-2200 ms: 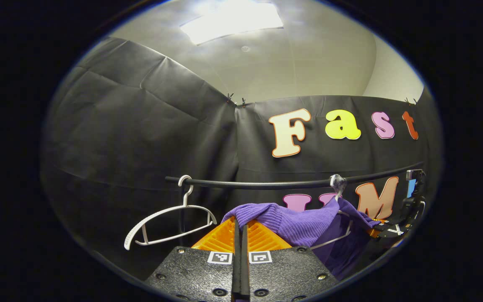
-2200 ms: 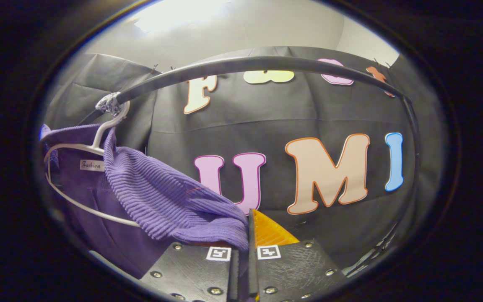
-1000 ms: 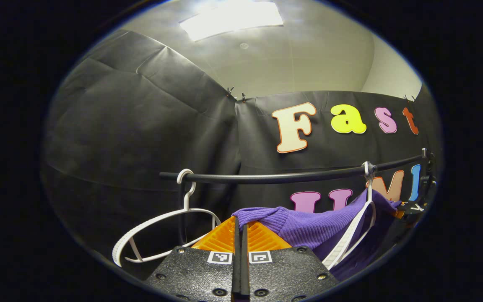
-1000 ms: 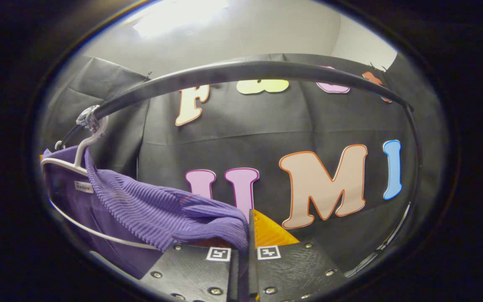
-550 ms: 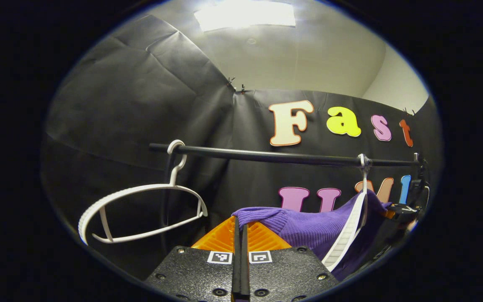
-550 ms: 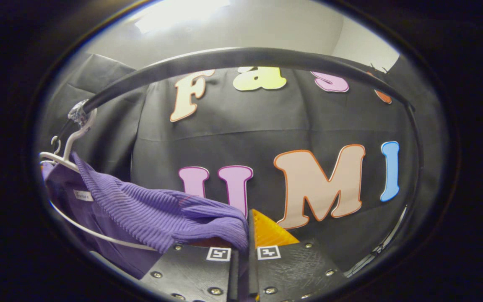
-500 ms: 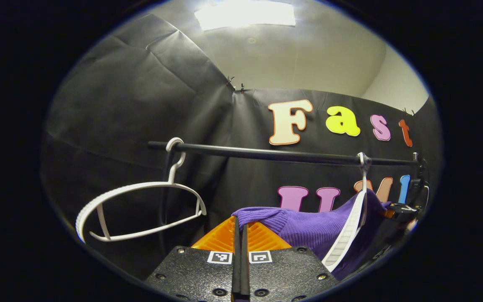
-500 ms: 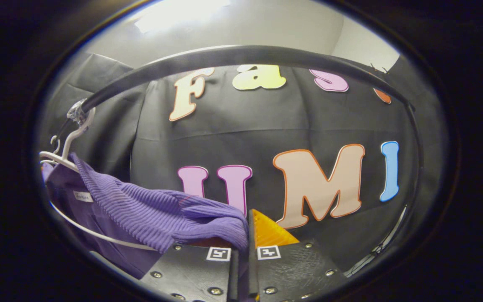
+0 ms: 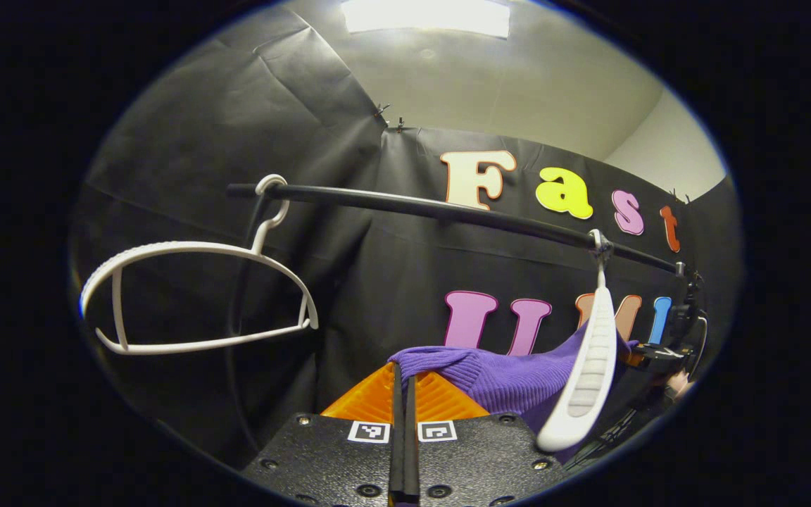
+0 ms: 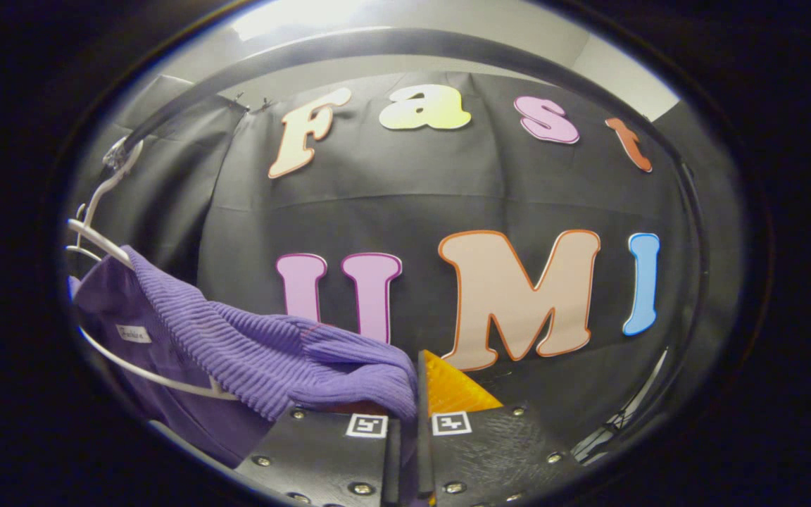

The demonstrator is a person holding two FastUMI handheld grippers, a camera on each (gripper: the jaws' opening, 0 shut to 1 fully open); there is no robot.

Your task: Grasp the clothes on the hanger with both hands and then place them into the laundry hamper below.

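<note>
In the left gripper view, the left tool (image 9: 403,384) is closed, its fingers pressed together on a fold of the purple sweater (image 9: 511,373) that drapes off to the right. The sweater hangs partly on a white hanger (image 9: 585,373), whose hook sits on the black rail (image 9: 448,210). An empty hanger (image 9: 194,296) hangs near the rail's left end. The right tool (image 9: 648,355) shows small and far off at the right edge, beyond the sweater.

In the right gripper view, the right tool (image 10: 416,384) is closed on the sweater (image 10: 265,352), the knit bunched over its left finger. The cloth runs left to the hanger (image 10: 103,246) under the rail (image 10: 391,46). A small label (image 10: 131,333) shows inside the sweater.
</note>
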